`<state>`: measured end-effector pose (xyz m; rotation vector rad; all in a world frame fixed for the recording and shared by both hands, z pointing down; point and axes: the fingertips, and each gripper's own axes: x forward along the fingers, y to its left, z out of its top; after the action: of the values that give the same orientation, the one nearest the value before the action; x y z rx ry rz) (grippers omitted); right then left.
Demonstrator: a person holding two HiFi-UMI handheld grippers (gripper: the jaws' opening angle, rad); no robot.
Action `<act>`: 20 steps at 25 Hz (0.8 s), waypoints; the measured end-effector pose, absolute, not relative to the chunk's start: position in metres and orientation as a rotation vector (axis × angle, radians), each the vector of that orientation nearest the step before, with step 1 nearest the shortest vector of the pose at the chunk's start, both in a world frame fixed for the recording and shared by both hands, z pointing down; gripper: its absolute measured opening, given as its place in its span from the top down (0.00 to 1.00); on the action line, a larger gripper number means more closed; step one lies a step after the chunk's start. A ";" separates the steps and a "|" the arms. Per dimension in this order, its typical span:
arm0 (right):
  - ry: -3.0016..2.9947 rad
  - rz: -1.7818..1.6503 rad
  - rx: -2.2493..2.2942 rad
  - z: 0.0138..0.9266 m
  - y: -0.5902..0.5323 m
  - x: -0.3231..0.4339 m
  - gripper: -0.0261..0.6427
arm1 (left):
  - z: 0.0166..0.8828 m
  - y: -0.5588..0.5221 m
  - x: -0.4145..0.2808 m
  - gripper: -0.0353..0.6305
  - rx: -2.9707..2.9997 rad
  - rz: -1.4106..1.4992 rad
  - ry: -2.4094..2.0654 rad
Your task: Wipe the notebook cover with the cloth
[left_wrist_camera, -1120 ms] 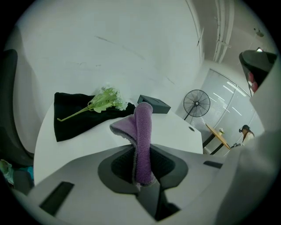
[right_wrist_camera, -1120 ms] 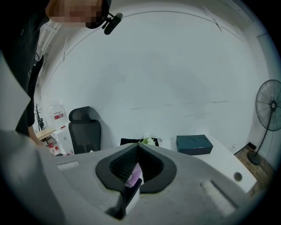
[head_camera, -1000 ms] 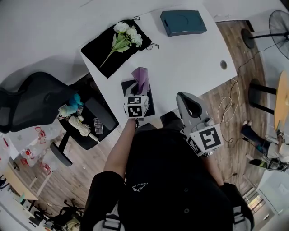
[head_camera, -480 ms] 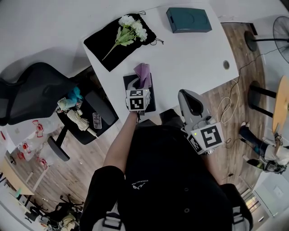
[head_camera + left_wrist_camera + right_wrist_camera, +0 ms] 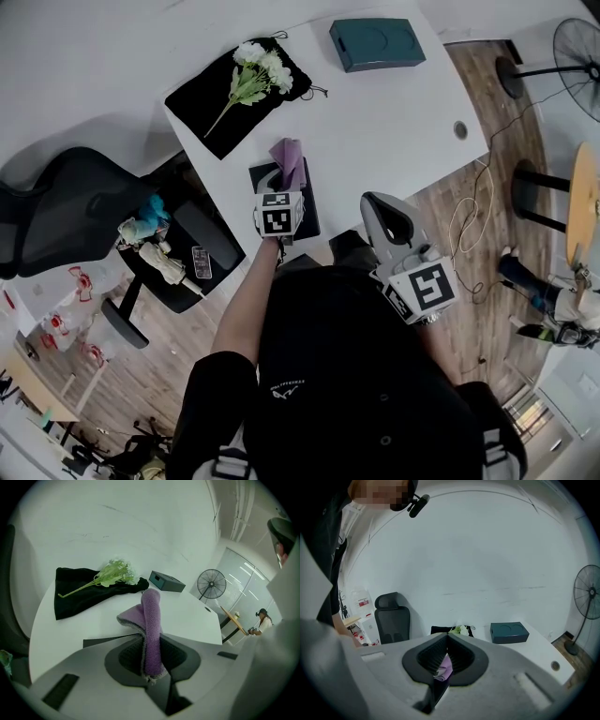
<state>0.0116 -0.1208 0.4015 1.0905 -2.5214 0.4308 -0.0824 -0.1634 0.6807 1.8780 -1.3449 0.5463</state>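
My left gripper (image 5: 279, 183) hovers over the near left corner of the white table (image 5: 394, 122), shut on a purple cloth (image 5: 289, 156). The cloth sticks up from between the jaws in the left gripper view (image 5: 150, 630). Right under it lies the black notebook (image 5: 306, 217), flat near the table's edge and partly hidden by the gripper. A dark strip of the notebook (image 5: 101, 641) shows past the left jaw. My right gripper (image 5: 375, 201) is to the right, held over the table's near edge, shut with nothing in it (image 5: 446, 637). The cloth (image 5: 444, 668) shows through the gap below its tips.
A black pouch (image 5: 202, 103) with white flowers (image 5: 261, 67) lies at the table's far left. A teal box (image 5: 377, 44) sits at the far edge, with a cable hole (image 5: 460, 130) at right. A black office chair (image 5: 66, 211) stands left and a fan (image 5: 577, 47) far right.
Only the head camera shifts a little. My left gripper stays over the notebook with the cloth, and the right gripper holds its place.
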 end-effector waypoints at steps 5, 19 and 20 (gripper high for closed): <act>-2.521 0.429 1.098 0.401 -0.118 0.011 0.96 | 0.679 -0.161 -0.086 0.84 1.872 0.543 -1.346; -2.518 0.418 1.083 0.402 -0.110 -0.002 0.96 | 0.681 -0.155 -0.106 0.84 1.856 0.556 -1.382; -2.519 0.417 1.080 0.402 -0.109 -0.003 0.96 | 0.681 -0.155 -0.108 0.84 1.855 0.556 -1.386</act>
<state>-0.0031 -0.1093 0.4019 1.0798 -2.5189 0.4172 -0.1079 -0.1554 0.6805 1.8552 -1.3862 0.5559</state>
